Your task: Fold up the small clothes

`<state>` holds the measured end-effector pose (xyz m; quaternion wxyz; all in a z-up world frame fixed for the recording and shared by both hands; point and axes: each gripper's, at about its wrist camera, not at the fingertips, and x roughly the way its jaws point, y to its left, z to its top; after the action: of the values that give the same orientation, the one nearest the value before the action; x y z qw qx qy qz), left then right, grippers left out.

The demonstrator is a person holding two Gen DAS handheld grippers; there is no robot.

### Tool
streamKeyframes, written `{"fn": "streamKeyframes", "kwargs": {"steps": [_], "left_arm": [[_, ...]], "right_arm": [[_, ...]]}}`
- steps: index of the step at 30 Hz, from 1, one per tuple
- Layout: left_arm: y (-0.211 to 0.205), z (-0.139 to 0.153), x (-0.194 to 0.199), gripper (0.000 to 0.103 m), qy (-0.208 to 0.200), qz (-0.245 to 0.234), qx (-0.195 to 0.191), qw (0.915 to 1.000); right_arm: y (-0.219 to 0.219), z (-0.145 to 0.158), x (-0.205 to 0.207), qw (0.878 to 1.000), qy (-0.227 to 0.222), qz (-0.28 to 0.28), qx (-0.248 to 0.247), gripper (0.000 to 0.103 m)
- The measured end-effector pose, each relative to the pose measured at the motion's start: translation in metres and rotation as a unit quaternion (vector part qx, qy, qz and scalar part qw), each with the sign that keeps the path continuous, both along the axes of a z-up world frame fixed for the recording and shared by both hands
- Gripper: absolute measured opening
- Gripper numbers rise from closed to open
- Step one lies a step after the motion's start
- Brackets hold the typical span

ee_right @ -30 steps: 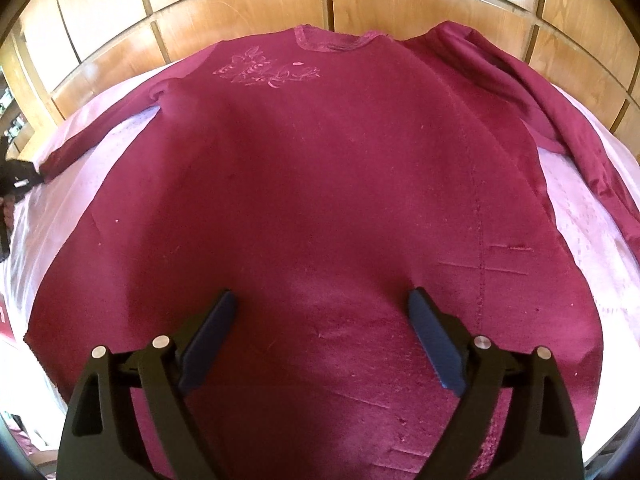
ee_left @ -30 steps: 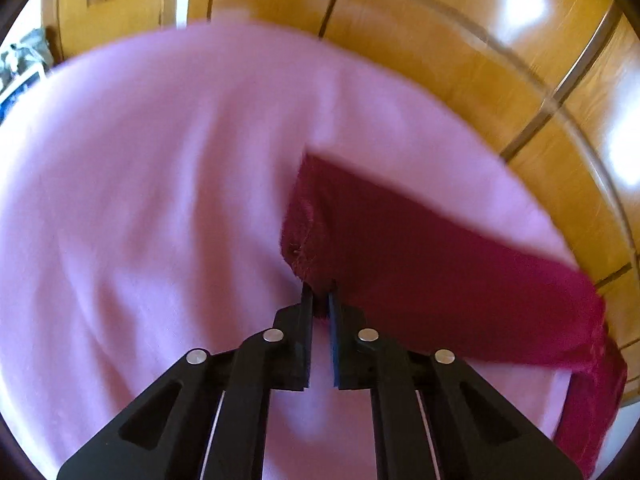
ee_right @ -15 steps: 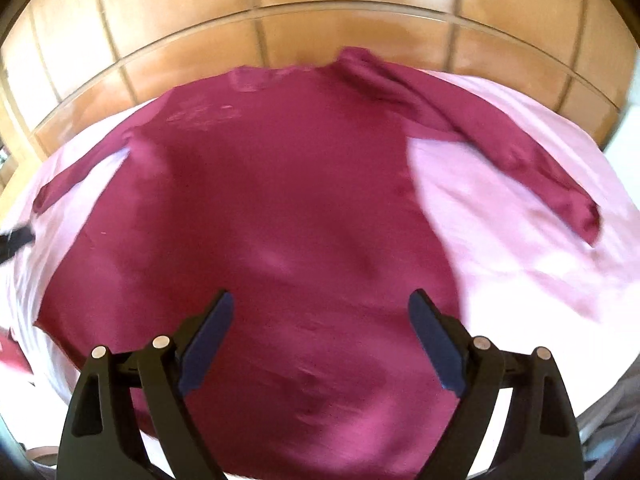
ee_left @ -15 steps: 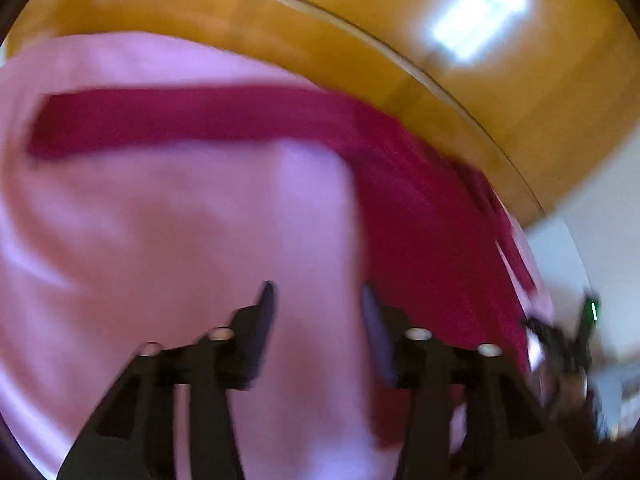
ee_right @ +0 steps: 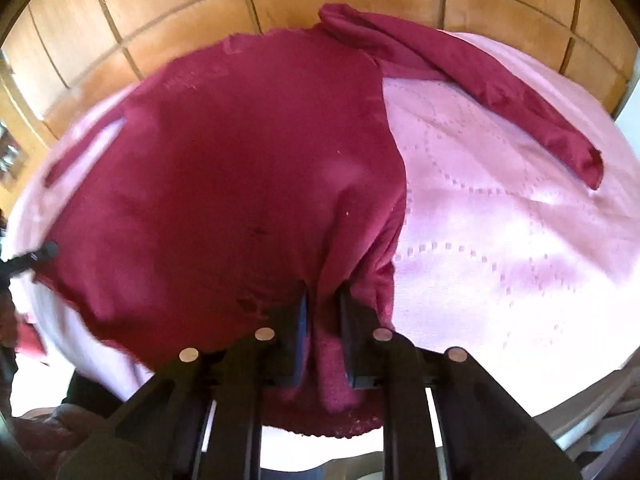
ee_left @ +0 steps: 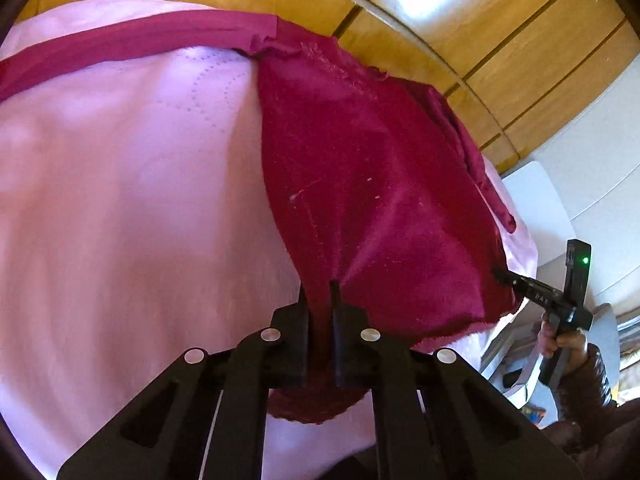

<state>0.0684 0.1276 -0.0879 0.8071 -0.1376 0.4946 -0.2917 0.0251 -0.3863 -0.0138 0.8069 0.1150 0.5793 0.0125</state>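
On the pink bedspread (ee_left: pixel 132 200) lies a dark red top (ee_left: pixel 372 184), sleeves spread. Both claws have just closed: the left gripper (ee_left: pixel 318 300) pinches its hem, and the right gripper (ee_right: pixel 325 308) pinches the hem too. White lettering on the right gripper is too small to read.
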Motion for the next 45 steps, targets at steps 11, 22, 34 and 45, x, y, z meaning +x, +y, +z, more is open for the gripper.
{"fn": "streamKeyframes", "kwargs": {"steps": [11, 22, 34, 45], "left_arm": [[0.007, -0.002, -0.021, 0.018, 0.019, 0.024, 0.021, 0.9993], [-0.006, 0.036, 0.020, 0.018, -0.051, 0.072, 0.050, 0.9948], [-0.086, 0.025, 0.065, 0.018, -0.062, 0.012, 0.084, 0.9945], [-0.126, 0.013, 0.094, 0.018, -0.072, -0.021, 0.130, 0.9886]], "right_arm": [[-0.028, 0.009, -0.008, 1.000, -0.024, -0.002, -0.011, 0.057], [-0.144, -0.012, 0.066, 0.948, -0.032, -0.102, -0.299, 0.055], [-0.203, -0.014, 0.098, 0.940, -0.008, -0.123, -0.319, 0.004], [-0.274, 0.110, 0.118, 0.915, -0.112, -0.238, -0.306, 0.003]]}}
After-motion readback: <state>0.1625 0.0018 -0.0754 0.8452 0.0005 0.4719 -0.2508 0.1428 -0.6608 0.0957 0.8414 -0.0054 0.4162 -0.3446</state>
